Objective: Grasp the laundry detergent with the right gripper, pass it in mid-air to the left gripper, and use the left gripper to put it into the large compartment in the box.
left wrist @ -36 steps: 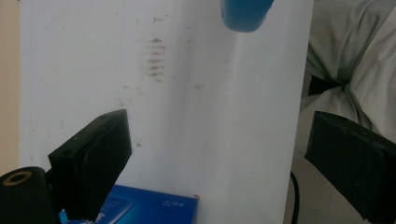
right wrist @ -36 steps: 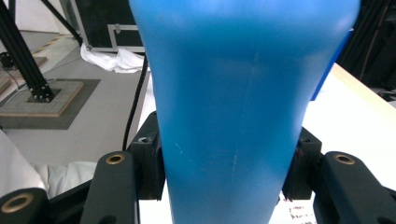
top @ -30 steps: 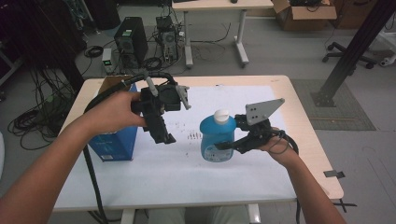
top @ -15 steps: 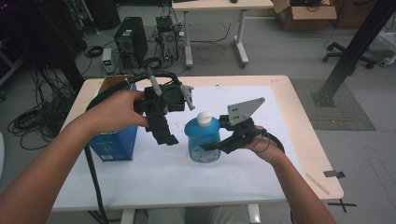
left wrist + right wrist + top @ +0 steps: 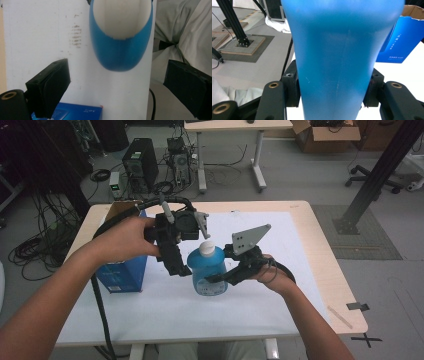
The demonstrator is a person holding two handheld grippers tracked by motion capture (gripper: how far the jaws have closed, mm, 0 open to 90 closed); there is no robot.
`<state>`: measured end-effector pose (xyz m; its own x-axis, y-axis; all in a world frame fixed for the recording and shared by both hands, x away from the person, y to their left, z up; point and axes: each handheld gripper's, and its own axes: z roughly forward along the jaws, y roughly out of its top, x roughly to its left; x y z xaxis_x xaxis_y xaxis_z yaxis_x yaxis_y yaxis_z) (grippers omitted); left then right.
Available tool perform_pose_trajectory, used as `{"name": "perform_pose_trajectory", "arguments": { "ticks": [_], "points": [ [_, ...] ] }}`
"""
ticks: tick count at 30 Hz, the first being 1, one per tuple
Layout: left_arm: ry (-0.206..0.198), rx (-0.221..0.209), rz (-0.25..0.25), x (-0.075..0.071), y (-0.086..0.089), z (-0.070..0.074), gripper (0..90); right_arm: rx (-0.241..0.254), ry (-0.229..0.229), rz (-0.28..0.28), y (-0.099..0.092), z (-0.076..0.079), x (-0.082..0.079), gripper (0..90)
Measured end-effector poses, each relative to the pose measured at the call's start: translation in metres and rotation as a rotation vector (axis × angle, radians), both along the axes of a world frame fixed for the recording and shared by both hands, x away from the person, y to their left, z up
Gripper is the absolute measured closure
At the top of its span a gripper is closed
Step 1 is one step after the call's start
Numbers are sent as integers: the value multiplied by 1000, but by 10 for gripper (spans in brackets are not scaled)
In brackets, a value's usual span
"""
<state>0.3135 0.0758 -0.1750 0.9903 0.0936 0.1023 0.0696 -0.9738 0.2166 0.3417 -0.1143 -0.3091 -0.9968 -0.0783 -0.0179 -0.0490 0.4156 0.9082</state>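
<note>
A blue bottle (image 5: 209, 274) with a white cap (image 5: 207, 249) stands upright near the middle of the white sheet. My right gripper (image 5: 214, 283) is shut on its lower body from the right. In the right gripper view the bottle (image 5: 334, 55) is pressed between both pads (image 5: 292, 85). My left gripper (image 5: 181, 266) hangs just left of the bottle's top, pointing down, open. In the left gripper view its jaws stand wide apart with the bottle (image 5: 120, 52) seen from above beyond them, untouched.
A blue carton (image 5: 122, 272) with an open top stands at the table's left, close behind my left hand. The white sheet (image 5: 150, 315) covers most of the wooden table (image 5: 345, 285). Cables trail from both grippers.
My right gripper has carried the bottle leftward across the sheet, close up to the left gripper. The left hand has stayed where it was.
</note>
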Motion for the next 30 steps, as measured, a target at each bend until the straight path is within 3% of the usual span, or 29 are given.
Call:
{"name": "perform_pose_trajectory", "arguments": {
  "ticks": [30],
  "points": [
    [-7,14,-4,6,-10,-7,70,-6,-1,20,30,7,1,448]
  ]
}}
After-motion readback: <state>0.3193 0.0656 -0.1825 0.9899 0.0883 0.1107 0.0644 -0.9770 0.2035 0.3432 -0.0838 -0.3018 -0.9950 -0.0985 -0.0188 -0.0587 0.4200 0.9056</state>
